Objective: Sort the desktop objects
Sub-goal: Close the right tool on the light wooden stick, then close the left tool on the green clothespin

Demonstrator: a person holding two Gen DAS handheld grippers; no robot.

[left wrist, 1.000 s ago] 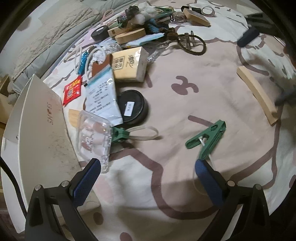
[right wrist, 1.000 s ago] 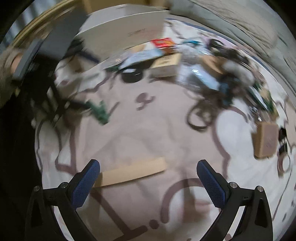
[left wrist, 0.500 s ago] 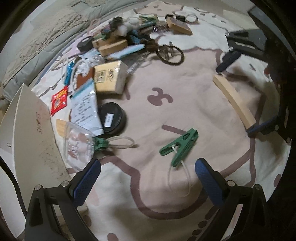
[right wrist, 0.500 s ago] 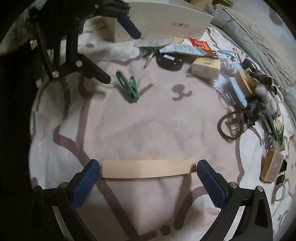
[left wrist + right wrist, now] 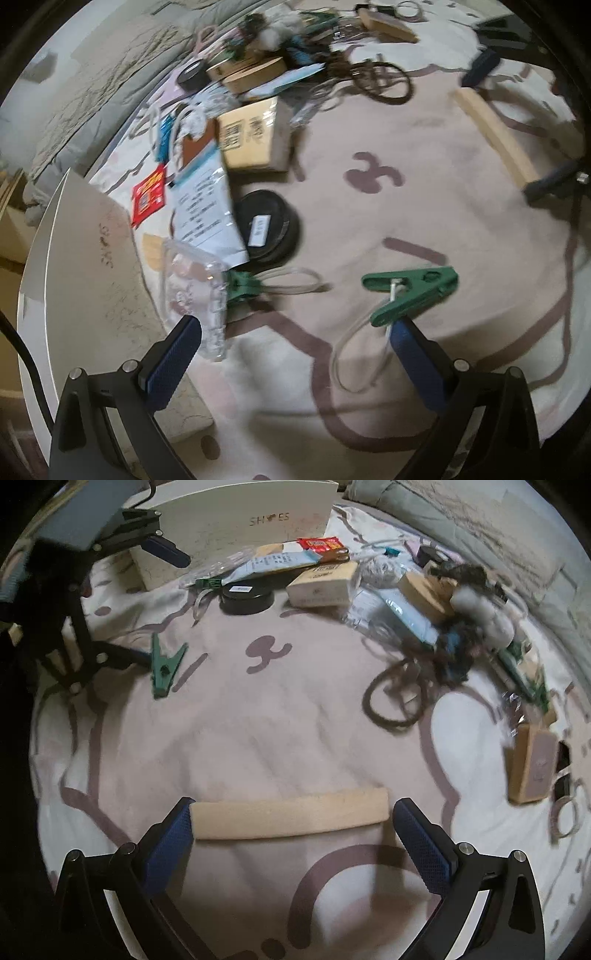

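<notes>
A green clothes clip (image 5: 412,293) with a clear loop lies on the patterned cloth just ahead of my open left gripper (image 5: 295,354), close to its right finger; it also shows in the right wrist view (image 5: 164,664). A long pale wooden bar (image 5: 290,814) lies crosswise between the fingers of my open right gripper (image 5: 293,834), its left end at the left pad; it shows in the left wrist view too (image 5: 493,136). A white shoebox (image 5: 236,528) stands at the left, also in the left wrist view (image 5: 85,295).
Clutter lines the far side: a black round tin (image 5: 266,227), a tan carton (image 5: 255,136), a white pouch (image 5: 205,210), a clear plastic pack (image 5: 195,284), a second green clip (image 5: 243,286), a dark cord loop (image 5: 397,698), a wooden block (image 5: 530,764). A grey quilt (image 5: 96,85) lies behind.
My left gripper has moved in toward the green clip, now near its right finger. My right gripper has closed in on the wooden bar, which now lies between its fingers.
</notes>
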